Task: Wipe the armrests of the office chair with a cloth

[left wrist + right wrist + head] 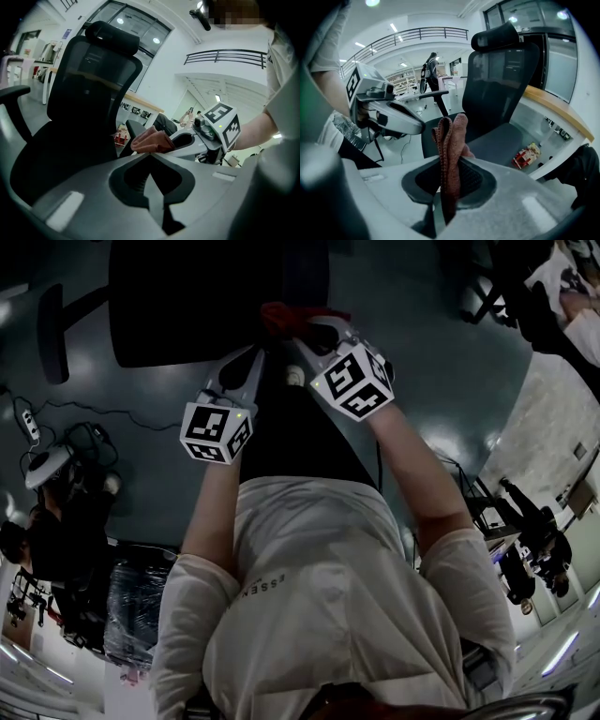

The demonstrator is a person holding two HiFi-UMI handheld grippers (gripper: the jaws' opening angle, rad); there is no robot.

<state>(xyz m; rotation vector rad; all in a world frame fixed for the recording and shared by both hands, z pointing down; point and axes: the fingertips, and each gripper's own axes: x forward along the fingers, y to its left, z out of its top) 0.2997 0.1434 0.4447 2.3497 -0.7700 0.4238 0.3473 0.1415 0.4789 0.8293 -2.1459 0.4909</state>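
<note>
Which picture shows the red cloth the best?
The right gripper view: the cloth stands up close, pinched between the right tongs, with its folds and weave clear. The left gripper view shows it smaller, from the side, bunched at those tongs' tip. The head view shows only a dim red scrap near the top.

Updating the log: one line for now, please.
left gripper shut, empty | right gripper shut on cloth | cloth beside armrest, contact unclear
</note>
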